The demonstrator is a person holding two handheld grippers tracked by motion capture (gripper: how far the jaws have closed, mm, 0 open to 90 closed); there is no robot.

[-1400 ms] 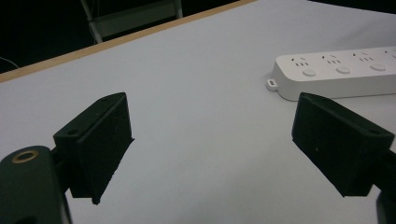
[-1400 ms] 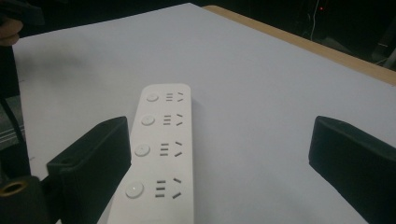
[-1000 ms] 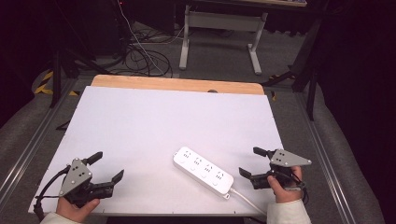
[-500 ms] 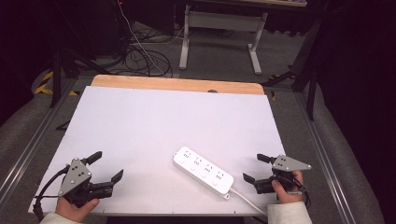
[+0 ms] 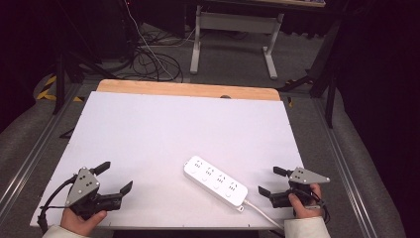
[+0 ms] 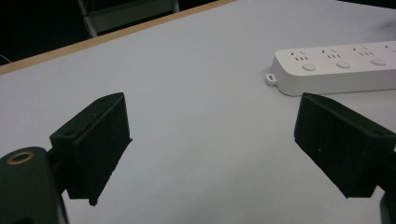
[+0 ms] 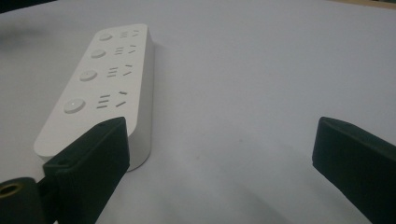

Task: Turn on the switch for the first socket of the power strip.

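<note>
Both grippers gape: left gripper (image 5: 114,178) and right gripper (image 5: 270,180) flank the power strip (image 5: 216,180); its switch buttons (image 7: 87,75) show close-up, bare table (image 5: 163,129) beyond.

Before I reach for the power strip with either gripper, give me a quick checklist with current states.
1. Left gripper open, holding nothing: ok.
2. Right gripper open, holding nothing: ok.
3. Power strip flat on the table, sockets up: ok.
4. Nothing on the white surface between either gripper and the strip: ok.
5. Strip's cable runs off the near edge beside the right gripper; snag risk on approach: not ok.
6. Cable plugged in at its far end: cannot tell.
</note>
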